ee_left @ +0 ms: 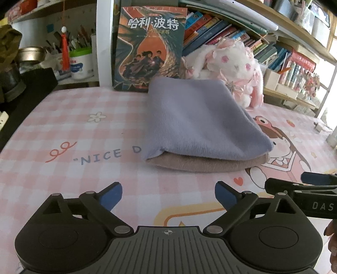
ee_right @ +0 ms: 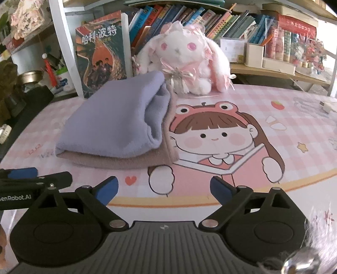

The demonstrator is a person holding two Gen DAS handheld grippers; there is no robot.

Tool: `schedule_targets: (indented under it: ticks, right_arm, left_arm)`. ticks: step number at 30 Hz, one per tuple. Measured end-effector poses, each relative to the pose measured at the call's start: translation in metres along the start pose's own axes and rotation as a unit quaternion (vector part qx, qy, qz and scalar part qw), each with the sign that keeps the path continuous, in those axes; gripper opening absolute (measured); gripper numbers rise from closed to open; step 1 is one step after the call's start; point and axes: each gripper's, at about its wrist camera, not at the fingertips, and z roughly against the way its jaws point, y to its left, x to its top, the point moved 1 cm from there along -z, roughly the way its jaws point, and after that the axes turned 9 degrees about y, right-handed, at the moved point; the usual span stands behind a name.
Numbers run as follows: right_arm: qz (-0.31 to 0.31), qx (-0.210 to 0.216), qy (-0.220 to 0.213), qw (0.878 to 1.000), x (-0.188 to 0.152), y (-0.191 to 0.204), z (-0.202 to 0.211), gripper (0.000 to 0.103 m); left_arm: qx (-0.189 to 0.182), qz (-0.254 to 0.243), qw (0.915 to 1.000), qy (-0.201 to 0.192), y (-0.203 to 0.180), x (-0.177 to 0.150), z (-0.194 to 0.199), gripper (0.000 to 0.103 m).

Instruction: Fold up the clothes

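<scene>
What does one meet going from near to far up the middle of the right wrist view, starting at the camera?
right hand-held gripper → red heart printed on the pink checked mat → beige folded cloth → lilac folded cloth lying on it → white and pink plush rabbit → row of books on the shelf.

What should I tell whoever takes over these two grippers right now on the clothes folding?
Left gripper: open, empty, over the pink checked desk mat.
Right gripper: open, empty, beside it.
Clothes: folded lavender garment stacked on a folded beige garment, in front of the Harry Potter book and plush bunny.
Done: both pieces look folded and stacked.
Left: no unfolded clothing in view; perhaps square the stack's edges.
</scene>
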Motion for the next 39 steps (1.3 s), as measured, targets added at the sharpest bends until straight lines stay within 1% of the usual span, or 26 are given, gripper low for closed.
schedule_targets:
  ticks: [5, 8, 11, 16, 21, 28, 39]
  right_arm:
    - [-0.001, -0.013, 0.005, 1.0, -0.007, 0.004, 0.002, 0.1]
    - [-0.004, -0.023, 0.004, 1.0, -0.012, 0.008, 0.005, 0.101]
    - [-0.015, -0.035, 0.001, 0.999, -0.018, 0.011, 0.01, 0.101]
    - [-0.022, -0.041, -0.012, 0.999, -0.025, 0.016, 0.019, 0.101]
    - [-0.011, -0.052, -0.019, 0.998, -0.024, 0.019, 0.019, 0.101]
    - [-0.013, -0.054, -0.024, 0.998, -0.024, 0.019, 0.019, 0.101]
    - [-0.013, -0.055, -0.027, 0.998, -0.023, 0.02, 0.021, 0.101]
  left_arm:
    - [0.005, -0.003, 1.0, -0.004, -0.002, -0.007, 0.006, 0.099]
    - [0.009, 0.006, 0.9999, -0.002, -0.002, -0.01, 0.01, 0.099]
    - [0.022, 0.025, 0.9994, -0.001, -0.004, -0.014, 0.014, 0.099]
    - [0.042, 0.004, 0.999, -0.014, -0.008, -0.018, 0.02, 0.099]
    - [0.04, 0.011, 0.999, -0.013, -0.003, -0.016, 0.021, 0.099]
    - [0.044, 0.01, 0.9989, -0.01, -0.002, -0.016, 0.022, 0.1]
    - [0.042, 0.003, 0.999, -0.018, -0.002, -0.014, 0.025, 0.1]
